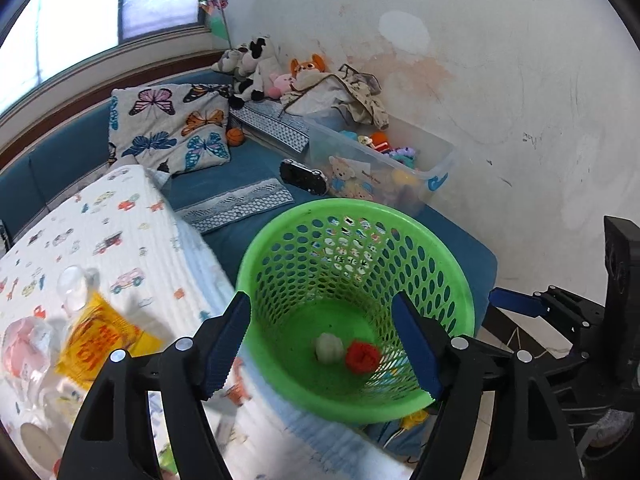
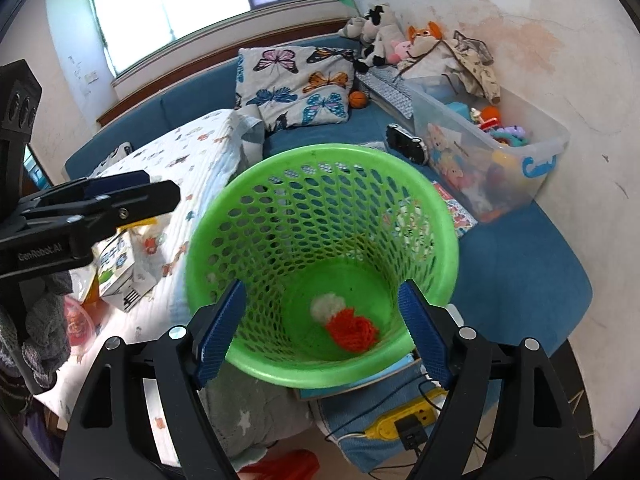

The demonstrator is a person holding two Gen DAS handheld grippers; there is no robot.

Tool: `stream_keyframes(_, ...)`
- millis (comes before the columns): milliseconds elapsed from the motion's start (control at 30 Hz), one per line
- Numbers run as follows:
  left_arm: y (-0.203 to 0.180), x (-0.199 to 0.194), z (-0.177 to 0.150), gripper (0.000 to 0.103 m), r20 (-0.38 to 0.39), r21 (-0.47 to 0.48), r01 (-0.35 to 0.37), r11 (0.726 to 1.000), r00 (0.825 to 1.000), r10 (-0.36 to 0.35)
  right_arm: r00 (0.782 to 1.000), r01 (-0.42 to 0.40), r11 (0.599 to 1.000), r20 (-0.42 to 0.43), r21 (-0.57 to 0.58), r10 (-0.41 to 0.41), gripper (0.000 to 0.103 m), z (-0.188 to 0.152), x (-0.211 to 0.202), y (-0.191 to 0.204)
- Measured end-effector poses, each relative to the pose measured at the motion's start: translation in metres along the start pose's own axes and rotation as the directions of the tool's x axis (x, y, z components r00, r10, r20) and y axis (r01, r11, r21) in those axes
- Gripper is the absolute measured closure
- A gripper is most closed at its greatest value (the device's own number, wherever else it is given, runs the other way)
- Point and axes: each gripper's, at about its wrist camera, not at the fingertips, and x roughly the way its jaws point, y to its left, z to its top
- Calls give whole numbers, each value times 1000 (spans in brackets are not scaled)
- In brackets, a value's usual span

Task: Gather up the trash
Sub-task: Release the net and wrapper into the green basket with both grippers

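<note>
Where bedding crowds the green basket (image 2: pixel 320 160), toy bin (image 2: pixel 520 168) behind — yellow wrapper (image 1: pixel 100 336) left.

Left gripper (image 1: pixel 322 342), right gripper (image 2: pixel 322 330): jaws apart, empty.

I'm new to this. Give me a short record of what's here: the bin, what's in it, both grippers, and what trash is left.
bin: green basket on the blue couch
in bin: white wad, red yarn
left gripper: open, empty, over bin
right gripper: open, empty, over bin
trash left: yellow wrapper, carton on the blanket
</note>
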Motion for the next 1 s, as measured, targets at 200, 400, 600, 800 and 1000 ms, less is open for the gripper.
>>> stream_keyframes(200,25,-39,-18,33,33,-4,-38,999,999,38,998,-69,996,-11,-52,68,25,1,-3,30)
stream_keyframes(400,59,-81,-39,33,55,-5,-98,995,994,98,991,-130,985,-25,-113,128,25,5,-4,66)
stream_keyframes(600,111,-122,-64,33,60,-28,-179,984,982,180,984,-178,971,-40,-162,174,24,9,-4,97)
stream_keyframes(800,169,-149,-92,33,31,-64,-263,963,964,265,975,-224,954,-58,-198,217,24,15,-4,127)
stream_keyframes(1000,203,-153,-115,29,-14,16,-304,952,952,304,969,-247,942,-82,-227,234,24,20,1,155)
